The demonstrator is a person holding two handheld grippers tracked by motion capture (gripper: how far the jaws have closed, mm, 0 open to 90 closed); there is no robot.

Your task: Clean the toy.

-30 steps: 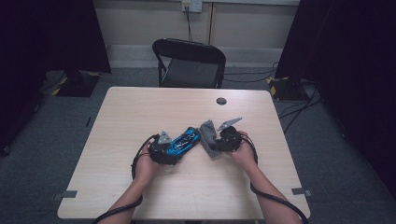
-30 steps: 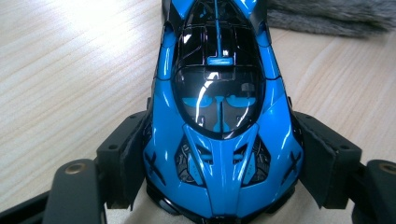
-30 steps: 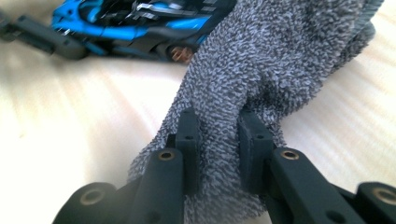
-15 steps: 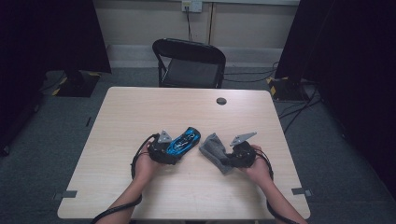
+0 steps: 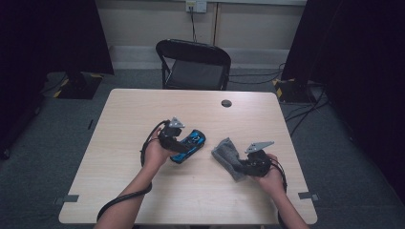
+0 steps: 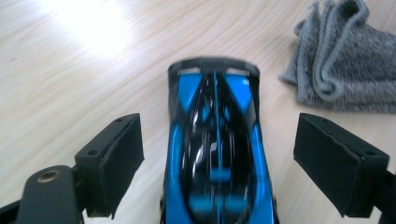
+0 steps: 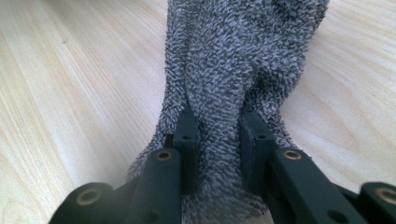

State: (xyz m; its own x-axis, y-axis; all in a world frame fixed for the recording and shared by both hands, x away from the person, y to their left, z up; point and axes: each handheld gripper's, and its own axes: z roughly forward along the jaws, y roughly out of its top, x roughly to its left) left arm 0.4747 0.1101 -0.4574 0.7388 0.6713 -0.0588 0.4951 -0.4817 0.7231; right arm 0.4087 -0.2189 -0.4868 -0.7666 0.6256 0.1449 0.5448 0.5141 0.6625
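The left gripper (image 5: 184,141) sits over a blue toy car (image 5: 189,146) near the middle of the table (image 5: 143,105), a bit toward the left edge. In the left gripper view the jaws are spread wide, one on each side of the car (image 6: 217,154), and they are not touching it. The car looks hard, shiny and light, so it could slip or roll away on its wheels. I think the best place to grab it is across its two long sides, in the middle. Its near end is cut off at the bottom of that view, and the wheels are hard to see. To the right lies a grey cloth (image 5: 228,155), closer to the right edge. The right gripper (image 5: 244,167) is pinching a fold of the cloth (image 7: 224,93) tight. The cloth is soft, fluffy and floppy, so it will hang down and bend when lifted. The cloth hides the tips of those jaws.
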